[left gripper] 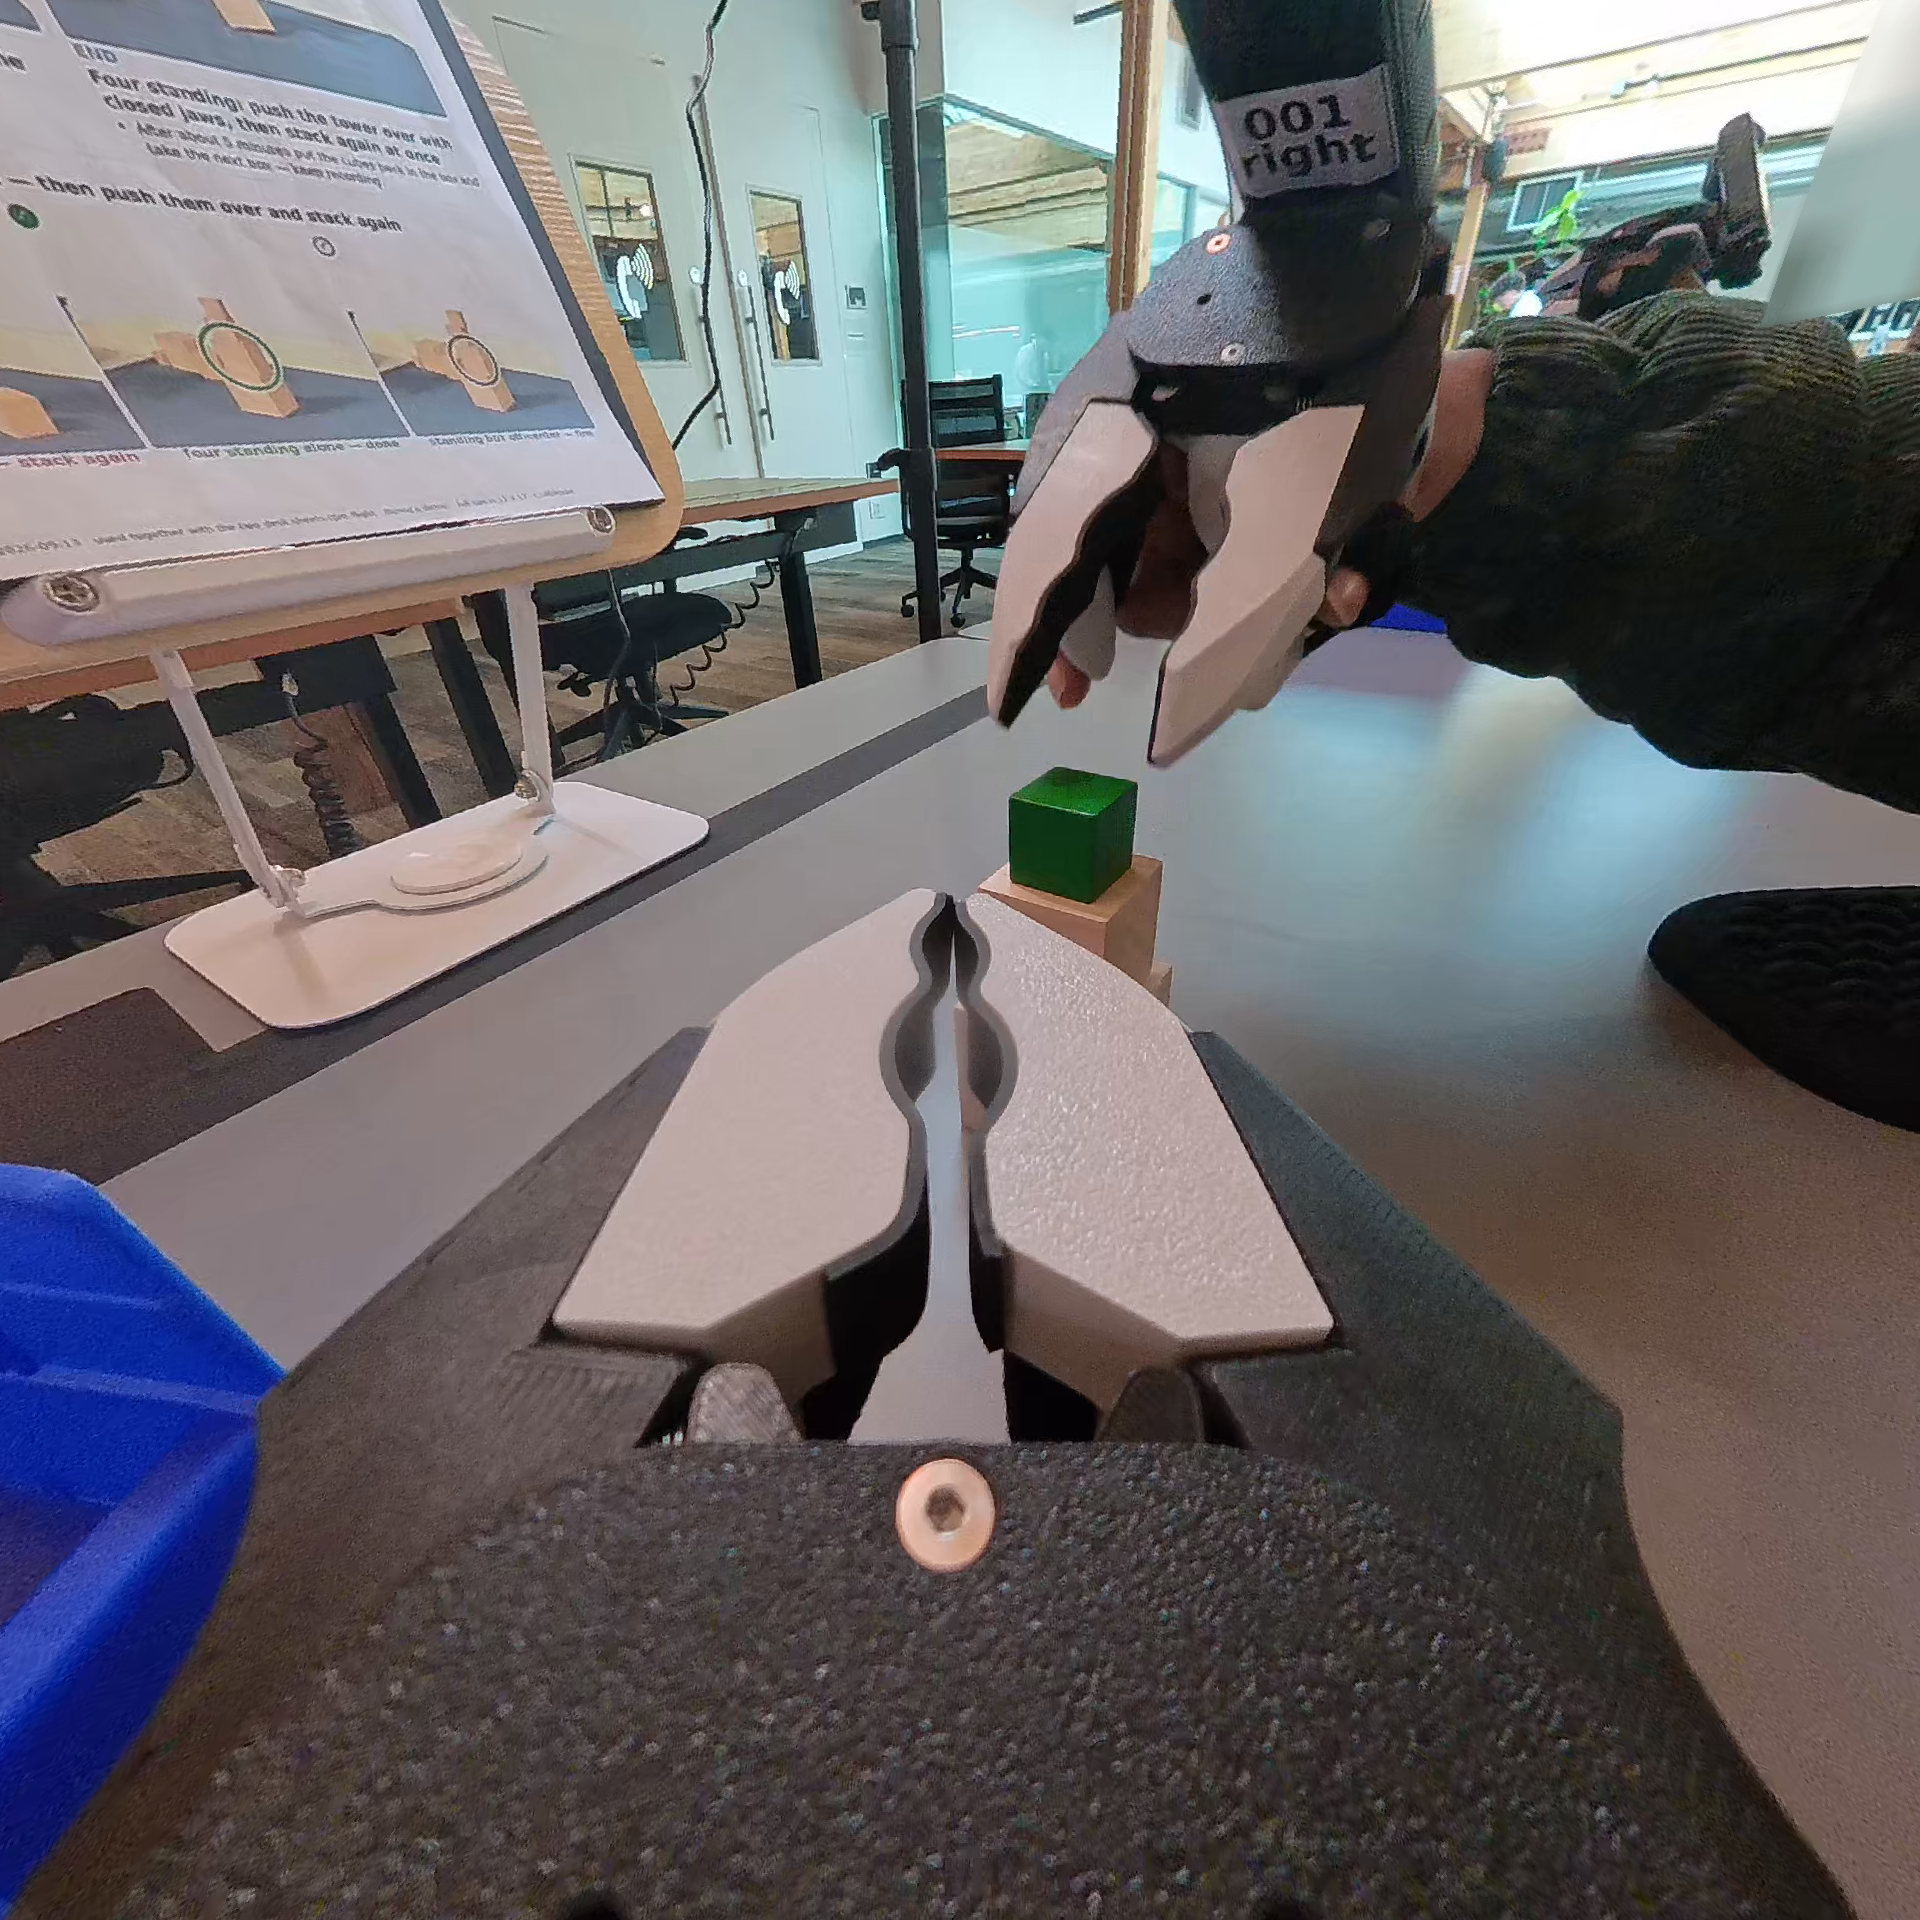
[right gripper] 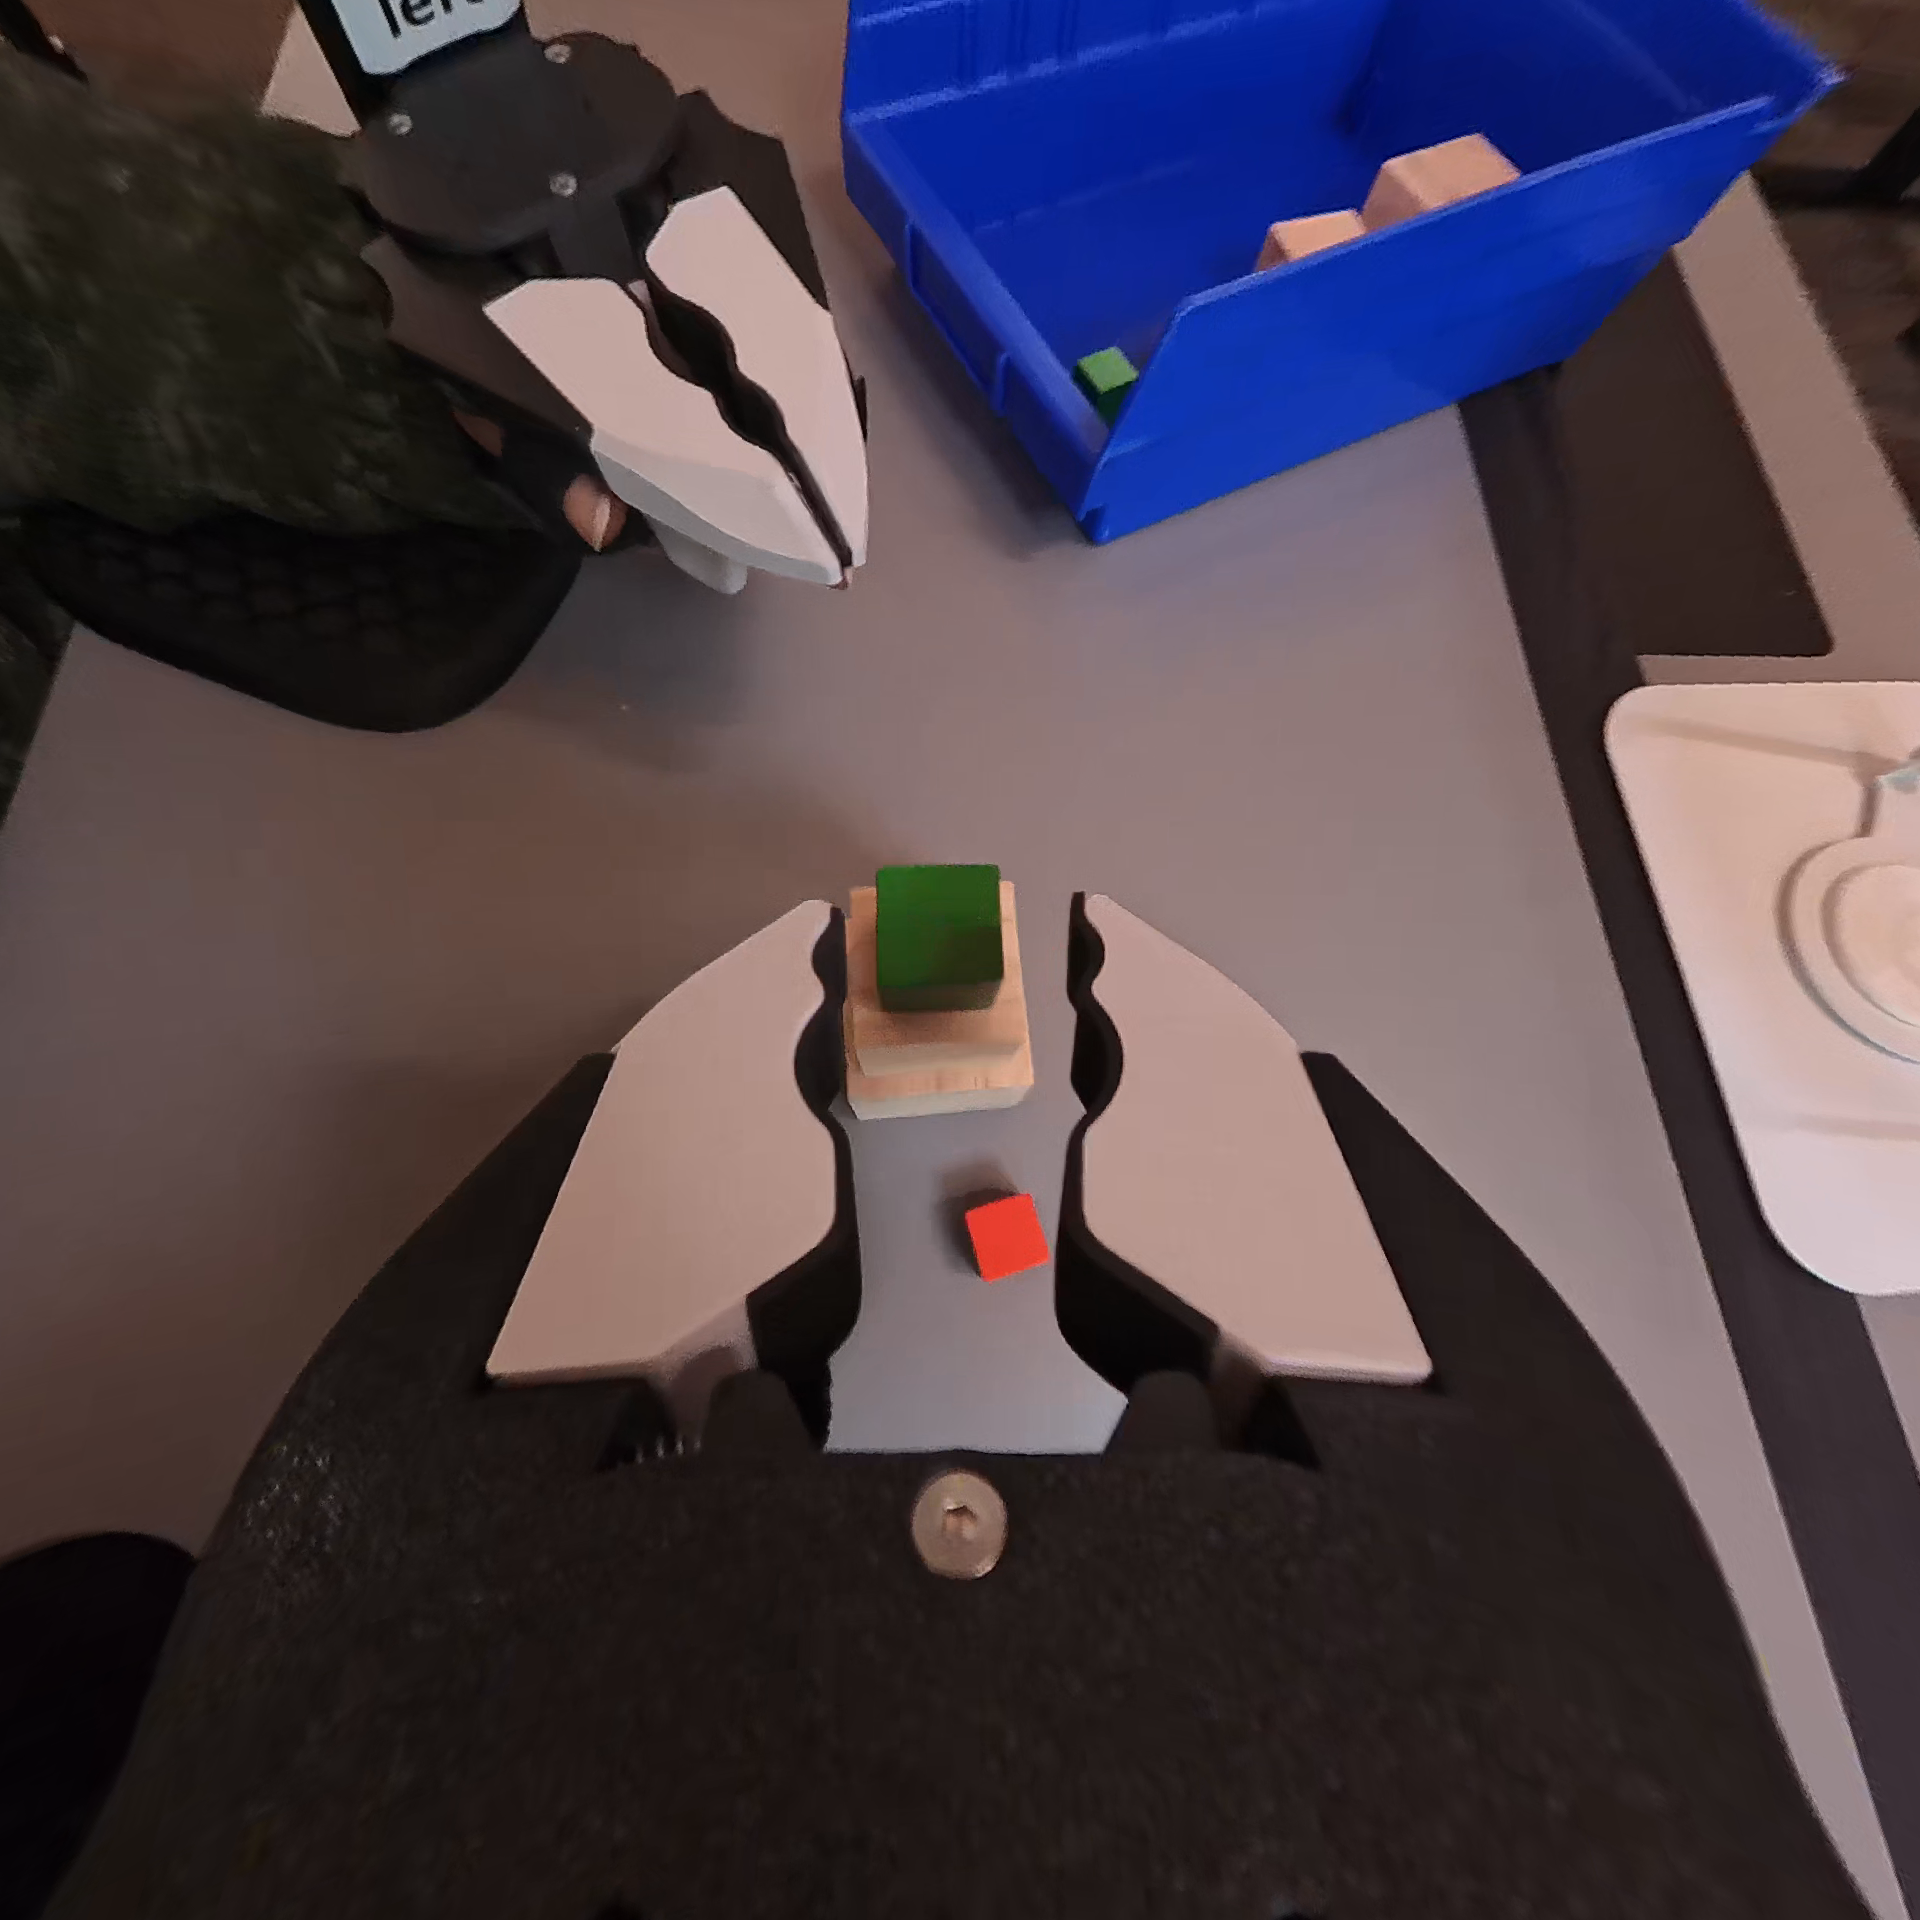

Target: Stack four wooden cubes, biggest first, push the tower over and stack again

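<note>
The left gripper (left gripper: pixel 951 914), clenched on nothing, hid the wooden blocks' (left gripper: pixel 1127 920) base. The right gripper (left gripper: pixel 1081 743) hung released above the green cube (left gripper: pixel 1070 831); a red cube (right gripper: pixel 1003 1234) lay near.

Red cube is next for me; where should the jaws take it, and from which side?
Grip the red cube by two opposite side faces, coming straight down. It lies flat and alone on the table, just clear of the block stack, so all its sides look free.

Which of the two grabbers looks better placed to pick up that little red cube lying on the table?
Probably the right gripper: it hangs open above the stack topped by the green cube, with the red cube close beneath it. The left gripper is shut and sits farther off, near the blue bin.
</note>
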Action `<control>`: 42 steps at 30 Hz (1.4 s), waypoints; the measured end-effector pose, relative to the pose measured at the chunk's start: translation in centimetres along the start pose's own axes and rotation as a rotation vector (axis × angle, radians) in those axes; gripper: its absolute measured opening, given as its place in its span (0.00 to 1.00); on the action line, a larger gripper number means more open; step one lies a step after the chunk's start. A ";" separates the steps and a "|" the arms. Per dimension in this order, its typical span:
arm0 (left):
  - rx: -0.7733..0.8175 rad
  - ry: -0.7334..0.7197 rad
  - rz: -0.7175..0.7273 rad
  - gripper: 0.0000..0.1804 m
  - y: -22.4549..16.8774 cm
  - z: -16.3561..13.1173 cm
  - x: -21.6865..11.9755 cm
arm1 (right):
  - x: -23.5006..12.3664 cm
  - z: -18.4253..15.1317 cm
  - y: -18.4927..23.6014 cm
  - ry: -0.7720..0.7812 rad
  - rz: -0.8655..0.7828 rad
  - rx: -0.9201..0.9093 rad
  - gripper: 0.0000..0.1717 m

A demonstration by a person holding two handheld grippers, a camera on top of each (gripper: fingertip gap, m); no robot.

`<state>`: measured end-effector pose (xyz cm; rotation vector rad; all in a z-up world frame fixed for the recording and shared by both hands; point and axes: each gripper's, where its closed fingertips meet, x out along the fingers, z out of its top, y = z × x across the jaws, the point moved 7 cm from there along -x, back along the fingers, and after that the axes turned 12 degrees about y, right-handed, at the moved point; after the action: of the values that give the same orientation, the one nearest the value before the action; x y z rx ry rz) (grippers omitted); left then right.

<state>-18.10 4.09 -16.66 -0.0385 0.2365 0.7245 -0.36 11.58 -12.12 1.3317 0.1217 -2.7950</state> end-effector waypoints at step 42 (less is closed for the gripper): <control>0.000 0.001 0.011 0.00 0.1 -0.1 0.0 | -0.6 1.1 -0.2 0.141 -0.028 0.027 0.13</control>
<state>-18.17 4.11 -16.74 -0.0379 0.2379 0.7351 -0.81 11.72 -10.94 1.5442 0.1092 -2.7332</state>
